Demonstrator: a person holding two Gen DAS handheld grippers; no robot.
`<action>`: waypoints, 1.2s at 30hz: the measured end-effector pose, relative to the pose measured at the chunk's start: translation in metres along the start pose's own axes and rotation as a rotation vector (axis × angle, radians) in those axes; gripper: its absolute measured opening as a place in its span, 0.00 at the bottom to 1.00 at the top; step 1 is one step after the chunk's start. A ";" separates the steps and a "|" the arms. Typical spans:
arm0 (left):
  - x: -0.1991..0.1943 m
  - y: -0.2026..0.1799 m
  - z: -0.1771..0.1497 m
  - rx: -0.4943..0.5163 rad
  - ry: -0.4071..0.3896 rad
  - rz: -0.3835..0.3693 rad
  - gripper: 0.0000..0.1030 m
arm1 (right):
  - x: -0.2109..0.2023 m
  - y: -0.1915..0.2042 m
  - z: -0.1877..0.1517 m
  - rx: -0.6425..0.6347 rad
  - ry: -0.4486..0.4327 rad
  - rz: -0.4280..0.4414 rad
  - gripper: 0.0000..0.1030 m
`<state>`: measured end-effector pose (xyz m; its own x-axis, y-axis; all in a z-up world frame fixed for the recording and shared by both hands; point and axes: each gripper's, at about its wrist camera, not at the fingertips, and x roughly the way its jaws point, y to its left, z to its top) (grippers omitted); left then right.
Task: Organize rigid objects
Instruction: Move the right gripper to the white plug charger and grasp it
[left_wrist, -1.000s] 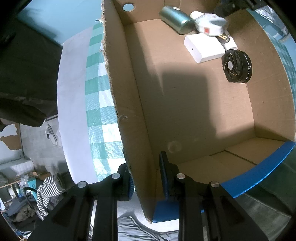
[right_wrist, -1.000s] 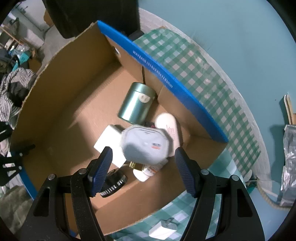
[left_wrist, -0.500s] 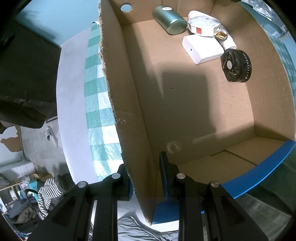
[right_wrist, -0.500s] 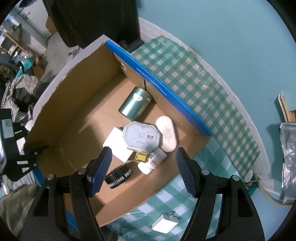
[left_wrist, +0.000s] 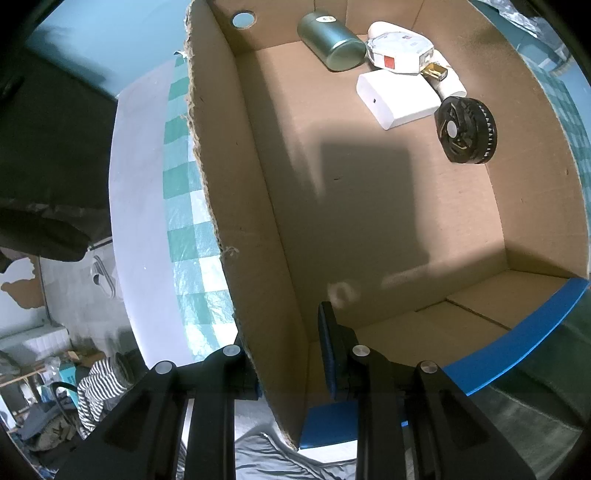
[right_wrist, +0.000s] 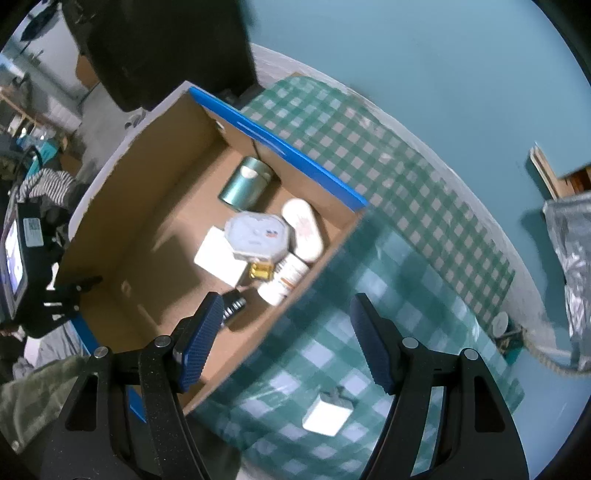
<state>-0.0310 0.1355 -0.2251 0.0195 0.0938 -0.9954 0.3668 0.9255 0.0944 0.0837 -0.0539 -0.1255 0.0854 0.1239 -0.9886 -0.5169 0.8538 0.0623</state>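
Lately changed: the octagonal case (right_wrist: 257, 236), which a second ago sat between the fingers of the right tool (right_wrist: 288, 341), is now lodged in the box (right_wrist: 147, 206), lying across the white block (right_wrist: 218, 258) and the oval case (right_wrist: 303, 229). The right tool has been drawn back and up, its jaws wide apart and nothing between them, and it is now held over the box's near wall and the checked cloth (right_wrist: 388, 221). One more item is thereby judged stowed.

Box contents, all in the far corner:
- green tin (left_wrist: 330, 46), on its side, against the end wall;
- octagonal case (left_wrist: 399, 50), on top of the pile;
- white block (left_wrist: 397, 98);
- pill bottle (right_wrist: 284, 280), partly under the case;
- black disc (left_wrist: 465, 131), apart from the rest, near the side wall.

Left tool (left_wrist: 288, 365): closed on the box's side wall, one finger inside, one outside; the box is steadied by it.

Remaining on the bench: a small white plug (right_wrist: 327, 413), on the cloth just ahead of the right tool, judged the likely next item.

Room: much bare floor is left in the box. The raw-cut wall edge (left_wrist: 207, 177) and the blue rim (right_wrist: 273, 140) must be cleared on entry. Open cloth lies all around the plug.
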 end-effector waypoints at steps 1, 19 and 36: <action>0.000 0.000 -0.001 -0.001 0.000 -0.001 0.23 | 0.000 -0.002 -0.003 0.008 0.003 0.000 0.70; -0.002 0.001 -0.004 0.004 -0.007 -0.006 0.23 | 0.028 -0.048 -0.089 0.220 0.085 -0.019 0.70; -0.004 0.006 -0.006 0.010 -0.011 -0.006 0.23 | 0.099 -0.073 -0.163 0.377 0.163 -0.003 0.70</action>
<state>-0.0342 0.1432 -0.2208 0.0272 0.0842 -0.9961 0.3759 0.9224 0.0882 -0.0085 -0.1863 -0.2506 -0.0649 0.0654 -0.9957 -0.1655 0.9833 0.0754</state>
